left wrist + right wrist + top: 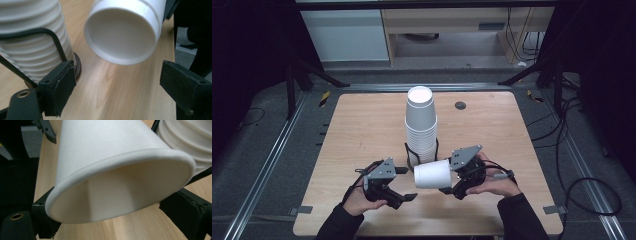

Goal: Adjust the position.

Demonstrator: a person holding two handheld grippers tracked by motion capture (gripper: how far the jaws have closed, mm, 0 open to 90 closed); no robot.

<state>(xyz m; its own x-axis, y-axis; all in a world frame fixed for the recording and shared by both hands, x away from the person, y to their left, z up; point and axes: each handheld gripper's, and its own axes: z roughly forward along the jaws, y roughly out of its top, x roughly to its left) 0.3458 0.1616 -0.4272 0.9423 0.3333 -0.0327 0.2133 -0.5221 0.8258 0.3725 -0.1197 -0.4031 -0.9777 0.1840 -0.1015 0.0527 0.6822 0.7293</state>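
A tall stack of white paper cups [421,125] stands upright in a black wire holder [56,45] at the table's middle. Just in front of it, a single white paper cup [433,174] lies sideways in the air, and my right gripper [448,176] is shut on its rim end. In the right gripper view the cup's open mouth [112,195] faces the camera between the jaws. My left gripper [408,183] stands open to the cup's left. In the left gripper view the cup's recessed base [122,32] hangs just beyond the spread jaws, with the stack [32,37] at the left.
The wooden table [362,125] has a small dark round grommet [460,105] behind the stack. Black frame legs and cables lie on the grey floor around it. A person's hands and dark sleeves come in from the bottom edge.
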